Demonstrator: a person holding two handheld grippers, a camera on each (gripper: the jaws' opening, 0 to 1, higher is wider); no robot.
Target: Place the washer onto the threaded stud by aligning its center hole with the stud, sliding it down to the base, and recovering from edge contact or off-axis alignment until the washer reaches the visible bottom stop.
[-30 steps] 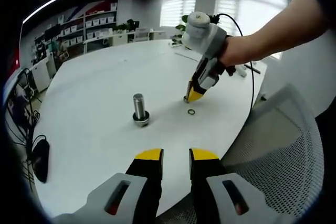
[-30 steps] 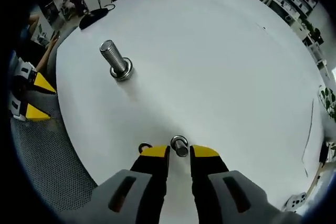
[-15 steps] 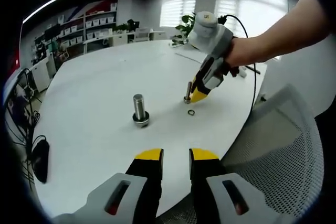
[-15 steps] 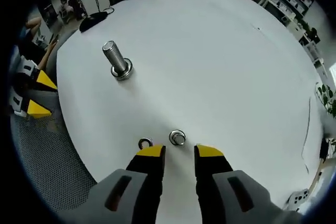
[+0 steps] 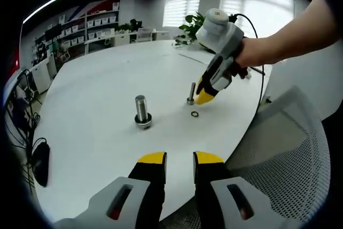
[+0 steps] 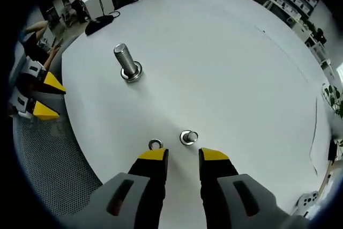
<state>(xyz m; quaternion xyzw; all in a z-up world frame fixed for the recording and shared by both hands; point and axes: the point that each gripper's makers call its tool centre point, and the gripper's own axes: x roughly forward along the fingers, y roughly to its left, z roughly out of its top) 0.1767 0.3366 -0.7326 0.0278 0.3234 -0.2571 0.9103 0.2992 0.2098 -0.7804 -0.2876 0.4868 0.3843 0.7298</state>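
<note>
A small steel washer (image 6: 156,144) lies flat on the white table (image 6: 230,57), just ahead of my right gripper's left jaw. Beside it a thin short stud (image 6: 188,137) stands upright. My right gripper (image 6: 184,156) is open, a little short of both, with nothing between its jaws. Farther off stands a thick threaded stud (image 6: 127,63) with a washer at its base. In the left gripper view the washer (image 5: 194,114), thin stud (image 5: 191,94) and thick stud (image 5: 142,112) sit mid-table, and the hand-held right gripper (image 5: 205,97) hovers by the thin stud. My left gripper (image 5: 180,159) is open and empty near the table's edge.
A grey mesh chair (image 5: 289,154) sits right of the table's near edge. A black mouse (image 5: 40,159) lies at the left. A person's arm (image 5: 289,36) reaches in from the right. The left gripper (image 6: 40,97) shows at the table's left edge above the mesh chair (image 6: 48,154).
My right gripper opened off the thin stud and drew back from it, leaving it standing beside the washer. My left gripper has stayed still.
</note>
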